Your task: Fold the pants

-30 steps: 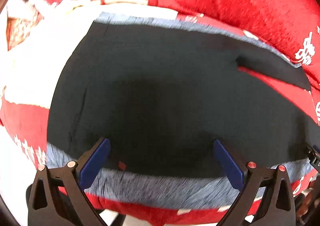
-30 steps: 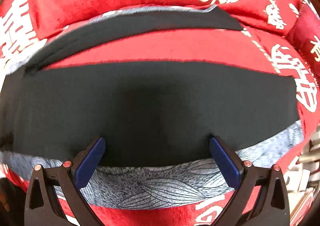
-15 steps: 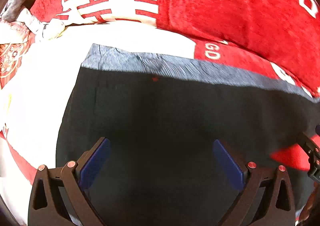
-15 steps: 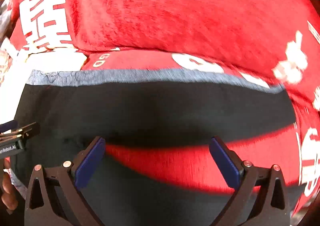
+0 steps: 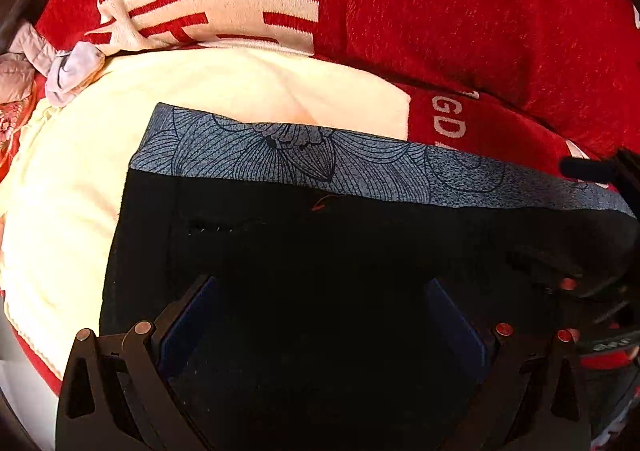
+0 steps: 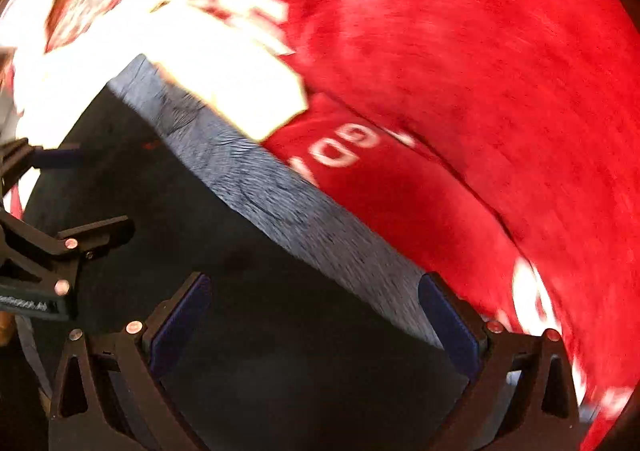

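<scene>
While both grippers hang over the bed, we see the black pants (image 5: 320, 259) lying flat on a red and cream blanket (image 5: 248, 91). Their grey band (image 5: 304, 155), printed with flower lines, runs along the far edge of the black cloth. In the left wrist view our left gripper (image 5: 320, 335) has its two blue pads wide apart, with only black cloth between them, and it holds nothing. In the right wrist view, which is blurred, our right gripper (image 6: 316, 327) also stands with its pads spread apart and empty; the grey band (image 6: 280, 203) crosses this view on a slant, and its near end lies just beside the right pad. The left gripper (image 6: 52, 211) shows at the left edge of that view, over the pants (image 6: 200, 251). A big red cushion (image 5: 480, 11) with white characters lies behind the pants, and some pale crumpled cloth (image 5: 60, 67) is at the far left.
</scene>
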A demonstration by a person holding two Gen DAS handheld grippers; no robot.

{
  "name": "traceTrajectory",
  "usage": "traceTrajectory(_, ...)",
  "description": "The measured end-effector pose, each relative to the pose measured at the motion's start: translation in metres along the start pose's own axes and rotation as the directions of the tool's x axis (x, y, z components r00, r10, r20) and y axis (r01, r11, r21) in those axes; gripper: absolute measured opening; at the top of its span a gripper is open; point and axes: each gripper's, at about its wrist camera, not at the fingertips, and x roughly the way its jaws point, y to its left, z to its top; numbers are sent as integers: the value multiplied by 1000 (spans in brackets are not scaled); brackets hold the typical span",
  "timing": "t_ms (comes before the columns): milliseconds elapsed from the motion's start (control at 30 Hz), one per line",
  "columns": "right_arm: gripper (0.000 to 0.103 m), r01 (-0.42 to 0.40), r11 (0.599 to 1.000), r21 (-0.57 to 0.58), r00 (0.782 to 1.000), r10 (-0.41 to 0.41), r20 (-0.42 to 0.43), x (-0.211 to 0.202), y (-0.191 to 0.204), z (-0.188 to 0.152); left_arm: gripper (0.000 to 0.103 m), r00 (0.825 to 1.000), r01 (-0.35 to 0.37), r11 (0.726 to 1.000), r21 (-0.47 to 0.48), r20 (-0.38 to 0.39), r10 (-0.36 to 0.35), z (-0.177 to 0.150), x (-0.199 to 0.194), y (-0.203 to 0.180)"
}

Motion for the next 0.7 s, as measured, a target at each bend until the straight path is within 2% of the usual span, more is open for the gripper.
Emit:
traceTrajectory(300,103,-117,990,-74,992,112,-60,35,5,15,103,1000,-9,1000,8,29,9,14,7,-2)
traceTrajectory(467,103,-171,983,-71,984,167,-65,49,6,27,103,999,5,1000,2,34,-5,16,14,-2)
traceTrajectory(567,101,-200,974,-102,979,195,-60,53,3,31,103,999,-11,1000,11,33,11,17,19,-3)
traceTrajectory(600,100,-212,970,-114,977,207,-59,53,3,31,103,999,-14,1000,15,35,14,14,18,-3)
traceTrajectory(633,92,-235,963,-131,972,228,-60,50,4,33,103,999,-15,1000,16,37,14,13,18,-2)
traceTrajectory(667,77,-250,957,-148,968,245,-55,45,6,29,103,999,-12,1000,13,38,11,13,18,-2)
traceTrajectory(700,67,-257,953,-162,966,252,-51,41,6,28,103,999,-7,1000,8,39,6,13,16,-1)
